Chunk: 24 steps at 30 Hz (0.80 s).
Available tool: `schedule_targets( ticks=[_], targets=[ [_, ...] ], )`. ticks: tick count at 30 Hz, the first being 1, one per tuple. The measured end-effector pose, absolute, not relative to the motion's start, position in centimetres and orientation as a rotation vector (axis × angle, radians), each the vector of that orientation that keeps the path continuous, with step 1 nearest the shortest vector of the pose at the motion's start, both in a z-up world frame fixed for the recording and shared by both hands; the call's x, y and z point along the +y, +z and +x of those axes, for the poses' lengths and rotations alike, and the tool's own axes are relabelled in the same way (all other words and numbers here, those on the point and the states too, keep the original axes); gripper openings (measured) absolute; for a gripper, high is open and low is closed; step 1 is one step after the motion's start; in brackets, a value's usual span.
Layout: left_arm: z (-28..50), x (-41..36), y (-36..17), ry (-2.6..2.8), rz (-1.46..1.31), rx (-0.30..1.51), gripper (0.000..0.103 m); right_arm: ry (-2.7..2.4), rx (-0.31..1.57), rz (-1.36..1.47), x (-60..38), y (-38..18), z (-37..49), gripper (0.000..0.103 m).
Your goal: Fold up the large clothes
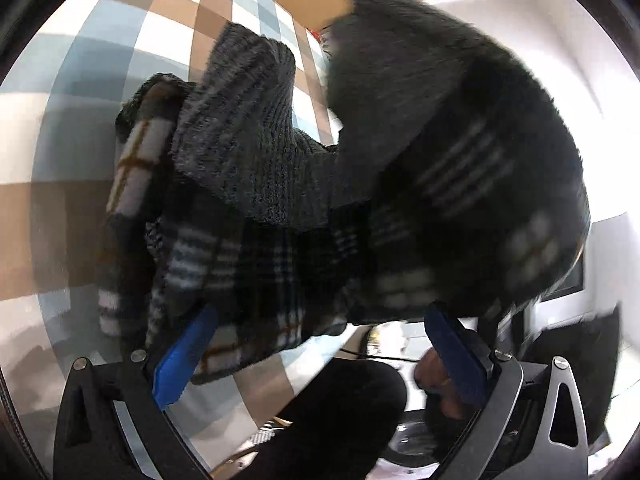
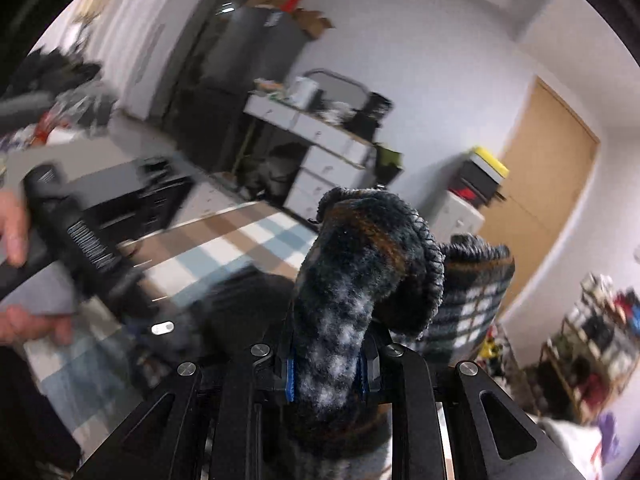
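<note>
Fuzzy plaid garment [image 2: 344, 300] bunched between right gripper [image 2: 328, 376] pads, clamped tight, held aloft over checked floor [image 2: 224, 248]. Left gripper [image 1: 320, 356] wide open, cloth draped across, not pinched. Risk: thick wad slips out mid-swing, drops unfolded.
</note>
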State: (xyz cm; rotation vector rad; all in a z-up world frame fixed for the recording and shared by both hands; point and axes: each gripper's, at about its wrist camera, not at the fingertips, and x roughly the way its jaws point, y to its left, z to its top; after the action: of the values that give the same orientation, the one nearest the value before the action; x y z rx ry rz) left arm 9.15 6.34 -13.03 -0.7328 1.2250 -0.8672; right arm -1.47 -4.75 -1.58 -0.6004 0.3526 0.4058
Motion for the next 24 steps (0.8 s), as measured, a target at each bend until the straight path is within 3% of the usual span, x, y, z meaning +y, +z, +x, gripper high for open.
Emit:
schedule_targets(
  ticks=[4, 14, 19, 24],
  targets=[
    [8.3, 8.1, -12.6, -0.751, -0.657, 1.201, 0.101, 0.473, 0.352, -0.691, -2.2, -4.3, -2.5, 0.021],
    [6.5, 13.1, -11.0, -0.713, -0.763, 1.03, 0.101, 0.719, 0.583, -0.464, -2.5, -8.2, -0.1, 0.025],
    [6.3, 12.0, -7.7, -0.828, -0.754, 0.89, 0.101, 0.762, 0.626, -0.397, -3.1, -9.5, 0.1, 0.03],
    [9.1, 8.3, -4.2, -0.909, -0.659, 0.909, 0.101, 0.808, 0.669, -0.321, -3.6, -9.2, 0.6, 0.037]
  ],
)
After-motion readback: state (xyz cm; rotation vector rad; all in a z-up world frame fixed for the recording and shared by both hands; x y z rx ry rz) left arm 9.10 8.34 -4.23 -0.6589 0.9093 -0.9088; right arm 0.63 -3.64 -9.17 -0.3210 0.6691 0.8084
